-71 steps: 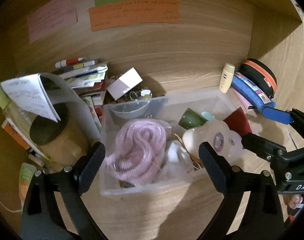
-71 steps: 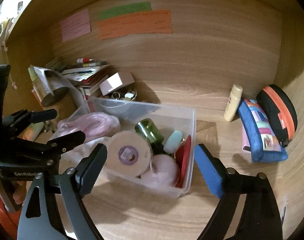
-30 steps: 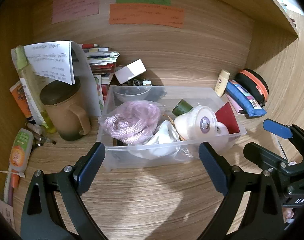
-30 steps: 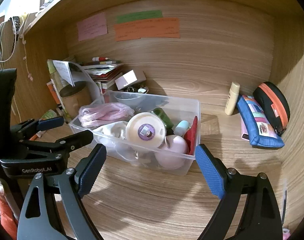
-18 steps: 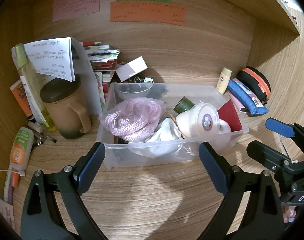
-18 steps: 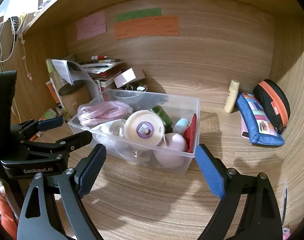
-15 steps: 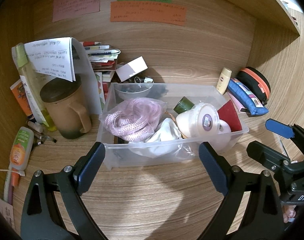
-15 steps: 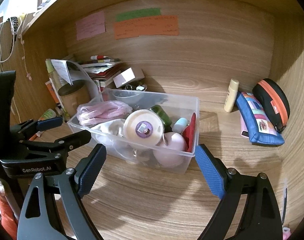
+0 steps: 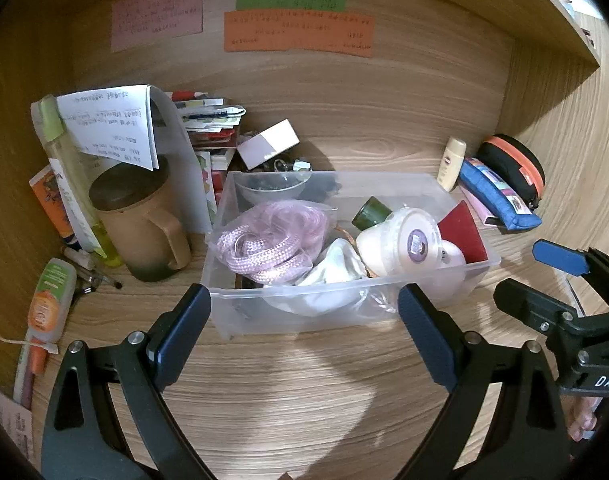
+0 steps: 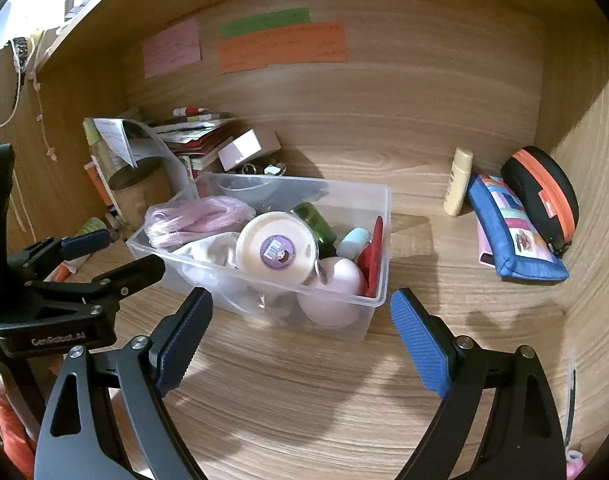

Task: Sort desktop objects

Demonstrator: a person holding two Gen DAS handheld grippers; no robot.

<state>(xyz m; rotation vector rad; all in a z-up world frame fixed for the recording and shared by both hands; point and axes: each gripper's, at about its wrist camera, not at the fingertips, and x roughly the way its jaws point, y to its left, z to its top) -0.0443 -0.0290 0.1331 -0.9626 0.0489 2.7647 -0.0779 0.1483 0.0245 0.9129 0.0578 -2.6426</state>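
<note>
A clear plastic bin [image 9: 344, 312] stands on the wooden desk, ahead of both grippers. In it lie a bagged pink rope [image 9: 272, 240], a white round tub with a purple label [image 9: 404, 240], a green bottle [image 9: 370, 212], white cloth and a red piece [image 9: 462, 232]. My left gripper [image 9: 304, 328] is open just short of the bin's near wall, with nothing between its fingers. My right gripper [image 10: 300, 332] is open too and holds nothing, near the bin's [image 10: 264, 288] front right corner. Each gripper shows in the other's view: the right [image 9: 540, 276], the left [image 10: 116, 254].
Left of the bin are a brown lidded mug [image 9: 140, 224], folded papers, stacked books [image 9: 212, 128], a white box [image 9: 268, 144] and an orange-labelled tube [image 9: 50, 300]. To the right, a cream bottle [image 9: 450, 164], a blue pouch [image 9: 500, 196] and a black-and-orange case [image 9: 512, 164] sit against the side wall.
Both grippers have drawn back from over the bin, so it now sits farther ahead. In the last second neither has moved, and both jaws have stayed open.
</note>
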